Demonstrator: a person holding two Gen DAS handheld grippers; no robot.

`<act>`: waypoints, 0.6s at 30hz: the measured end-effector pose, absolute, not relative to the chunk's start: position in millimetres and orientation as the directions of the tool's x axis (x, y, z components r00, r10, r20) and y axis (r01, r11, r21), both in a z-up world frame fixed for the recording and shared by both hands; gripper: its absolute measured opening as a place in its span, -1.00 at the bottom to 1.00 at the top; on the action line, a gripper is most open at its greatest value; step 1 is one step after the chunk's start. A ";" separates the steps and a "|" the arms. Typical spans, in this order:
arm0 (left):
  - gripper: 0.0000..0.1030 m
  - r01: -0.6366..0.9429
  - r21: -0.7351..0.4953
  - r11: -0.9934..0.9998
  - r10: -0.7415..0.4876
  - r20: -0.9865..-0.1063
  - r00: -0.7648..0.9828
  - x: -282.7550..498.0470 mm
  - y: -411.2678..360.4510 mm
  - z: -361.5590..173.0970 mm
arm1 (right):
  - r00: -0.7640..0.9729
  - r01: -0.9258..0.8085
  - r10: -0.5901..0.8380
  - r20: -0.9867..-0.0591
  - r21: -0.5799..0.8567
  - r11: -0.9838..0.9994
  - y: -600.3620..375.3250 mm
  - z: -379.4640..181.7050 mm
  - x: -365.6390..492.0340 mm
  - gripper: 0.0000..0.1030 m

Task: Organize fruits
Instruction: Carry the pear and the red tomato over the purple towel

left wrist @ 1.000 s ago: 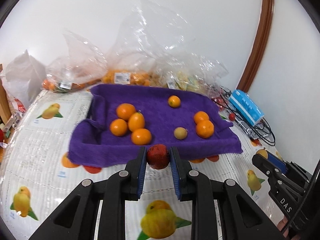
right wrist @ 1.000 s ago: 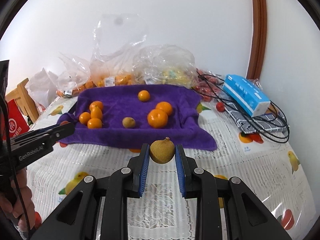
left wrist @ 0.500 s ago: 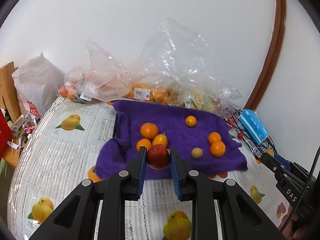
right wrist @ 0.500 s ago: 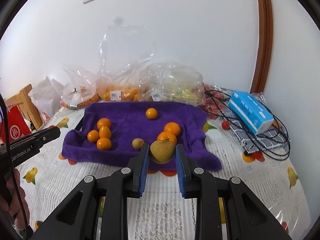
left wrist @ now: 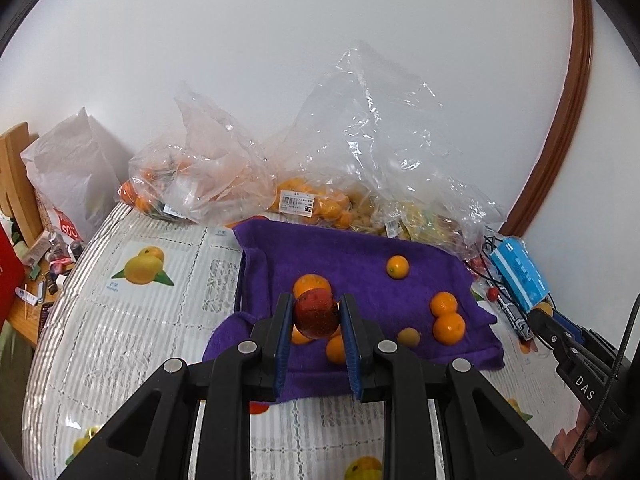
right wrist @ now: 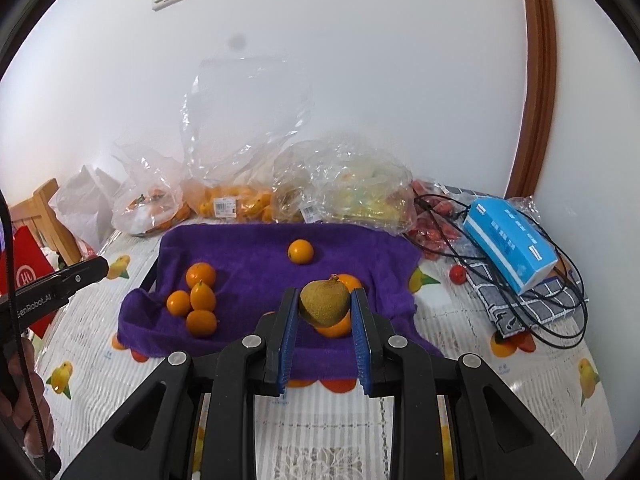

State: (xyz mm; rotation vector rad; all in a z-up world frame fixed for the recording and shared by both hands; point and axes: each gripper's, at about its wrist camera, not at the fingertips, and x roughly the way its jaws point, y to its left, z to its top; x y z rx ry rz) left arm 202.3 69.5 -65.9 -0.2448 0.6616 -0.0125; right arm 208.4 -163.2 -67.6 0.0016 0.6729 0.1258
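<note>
Purple towel (right wrist: 256,252), orange fruits (right wrist: 301,251)

Bright, even indoor light; glare on crinkled clear plastic bags (left wrist: 372,140); strong fisheye bending, dark vignetted corners; mostly sharp.

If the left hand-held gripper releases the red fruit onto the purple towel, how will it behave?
The red fruit looks round and smooth, so it will probably roll a little. The purple towel looks soft and thick, which should slow it. It may bump the oranges lying there.
</note>
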 end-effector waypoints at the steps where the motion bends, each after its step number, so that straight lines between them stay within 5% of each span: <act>1: -0.56 -0.067 -0.229 0.971 -0.089 -0.607 0.790 204.7 69.3 -65.4 | 0.773 -0.115 0.117 -0.623 0.043 0.992 -163.2 -67.9 211.2 -0.50; 18: -0.56 -0.087 -0.233 0.969 -0.089 -0.650 0.755 247.4 69.7 -84.1 | 0.756 -0.115 0.126 -0.642 0.060 0.992 -162.2 -82.9 253.7 -0.50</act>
